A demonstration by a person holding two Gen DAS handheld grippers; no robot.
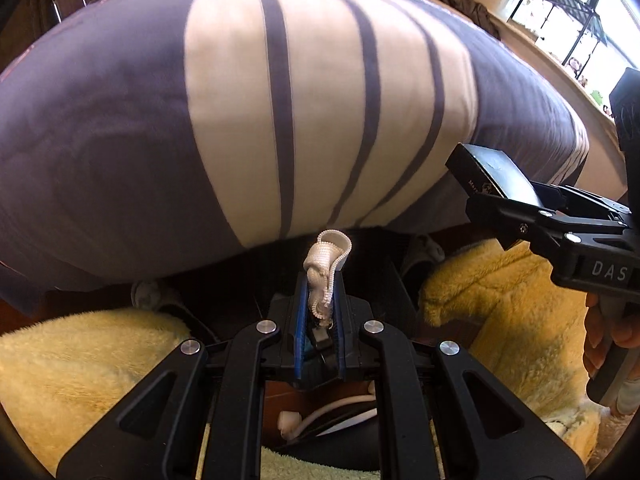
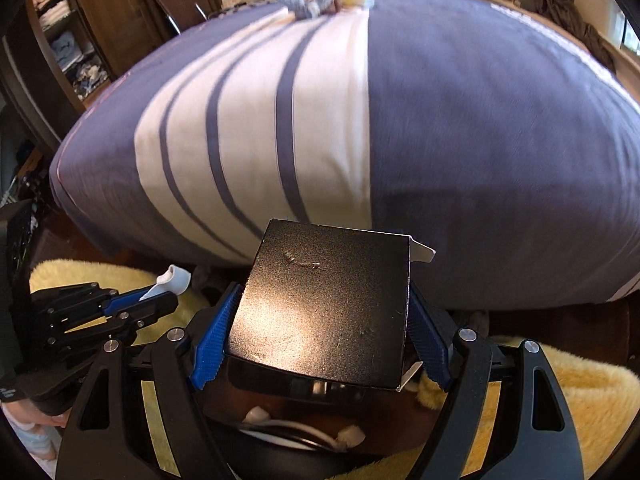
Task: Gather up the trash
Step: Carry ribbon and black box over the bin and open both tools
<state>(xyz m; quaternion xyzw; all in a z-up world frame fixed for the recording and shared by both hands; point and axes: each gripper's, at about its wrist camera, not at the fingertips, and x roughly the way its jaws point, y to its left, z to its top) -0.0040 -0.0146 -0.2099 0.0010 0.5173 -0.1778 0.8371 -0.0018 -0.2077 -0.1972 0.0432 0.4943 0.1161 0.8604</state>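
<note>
**A:** what's the trash here?

**B:** a crumpled white zipper strip [image 1: 326, 276], standing up bunched and curled at the top, plus a flat black cardboard box [image 2: 324, 312], dusty lid, tilted, one side flap sticking out.

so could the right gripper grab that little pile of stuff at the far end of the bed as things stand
Probably not: the right gripper is already clamped on a black box, and the pile lies across the whole bed.

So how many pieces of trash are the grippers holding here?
2. A crumpled white strip is pinched in the left gripper; a black box sits clamped in the right gripper. More may be hidden.
</note>
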